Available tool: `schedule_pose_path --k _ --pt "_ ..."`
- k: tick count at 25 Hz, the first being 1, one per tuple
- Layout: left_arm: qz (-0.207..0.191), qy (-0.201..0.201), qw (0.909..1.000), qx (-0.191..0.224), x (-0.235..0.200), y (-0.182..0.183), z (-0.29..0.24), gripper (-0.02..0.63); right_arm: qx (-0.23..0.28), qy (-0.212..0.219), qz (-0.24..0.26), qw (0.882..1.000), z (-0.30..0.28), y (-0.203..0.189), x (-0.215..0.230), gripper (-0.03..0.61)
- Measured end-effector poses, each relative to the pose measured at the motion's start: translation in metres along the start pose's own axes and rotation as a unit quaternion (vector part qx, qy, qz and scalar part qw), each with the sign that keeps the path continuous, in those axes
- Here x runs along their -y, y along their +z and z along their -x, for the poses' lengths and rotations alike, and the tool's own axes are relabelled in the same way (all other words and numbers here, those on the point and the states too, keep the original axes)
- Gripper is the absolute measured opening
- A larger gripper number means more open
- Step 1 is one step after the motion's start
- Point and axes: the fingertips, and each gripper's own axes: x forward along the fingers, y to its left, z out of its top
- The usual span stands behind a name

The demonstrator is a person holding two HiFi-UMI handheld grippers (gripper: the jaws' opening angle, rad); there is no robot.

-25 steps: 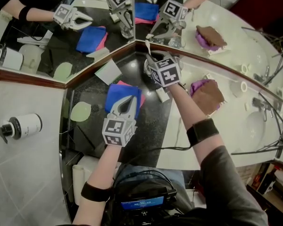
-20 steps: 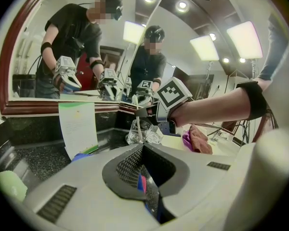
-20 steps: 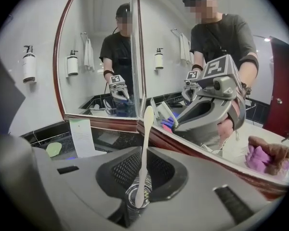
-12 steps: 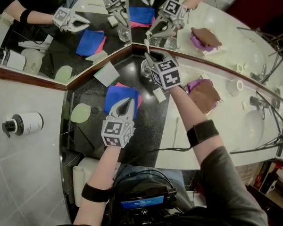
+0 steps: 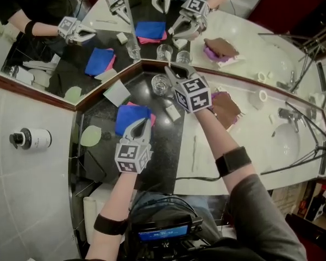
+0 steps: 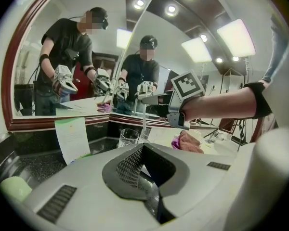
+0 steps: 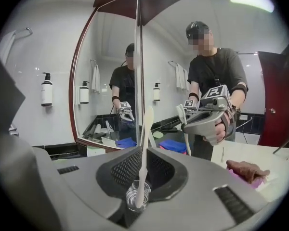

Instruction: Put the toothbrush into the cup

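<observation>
A clear glass cup (image 5: 160, 84) stands on the black counter in the mirror corner. My right gripper (image 5: 176, 73) is just right of it, shut on a white toothbrush (image 7: 144, 148). The toothbrush stands upright, bristles up. In the right gripper view its lower end lines up with the cup (image 7: 135, 197); I cannot tell whether it is inside. The left gripper view shows the toothbrush (image 6: 143, 121) hanging beside the cup (image 6: 127, 137). My left gripper (image 5: 138, 125) is shut and empty, over a blue and pink cloth (image 5: 129, 115).
A pale green card (image 5: 118, 93) leans on the mirror and a green soap (image 5: 91, 136) lies left of the cloth. A small white block (image 5: 173, 113) lies near the cup. A brown cloth (image 5: 225, 106), the tap (image 5: 285, 115) and a wall bottle (image 5: 33, 138) are farther off.
My right gripper has risen with the toothbrush, and the cup now shows in full left of it. My left gripper has lifted a little above the cloth.
</observation>
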Motion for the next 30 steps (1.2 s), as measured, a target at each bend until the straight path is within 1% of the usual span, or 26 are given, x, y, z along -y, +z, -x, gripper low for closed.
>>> schedule_pose_path --k 4,7,11,17,22,25,30 --pt "-0.012 -0.004 0.9999 0.005 0.016 0.006 0.007 0.0 0.011 -0.005 -0.012 1.0 0.037 0.005 -0.004 0.051" --pt "-0.015 -0.009 0.9998 0.009 0.031 0.008 0.009 0.0 0.01 -0.008 -0.016 1.0 0.07 0.002 -0.008 0.051" --pt "-0.024 -0.019 0.9995 0.01 0.053 0.005 0.015 0.0 -0.006 -0.018 -0.024 1.0 0.115 -0.015 -0.018 0.051" --pt "-0.032 -0.034 0.9989 -0.001 0.082 -0.01 0.027 0.0 -0.047 -0.033 -0.049 0.997 0.168 -0.065 -0.036 0.051" --pt "-0.04 -0.047 0.998 -0.012 0.099 -0.022 0.036 0.0 -0.082 -0.049 -0.094 0.991 0.204 -0.108 -0.056 0.051" --pt "-0.045 -0.057 0.9971 -0.023 0.105 -0.033 0.044 0.0 -0.111 -0.069 -0.124 0.984 0.227 -0.148 -0.063 0.051" --pt "-0.049 -0.072 0.9955 -0.038 0.11 -0.048 0.05 0.0 -0.154 -0.116 -0.174 0.966 0.269 -0.204 -0.06 0.051"
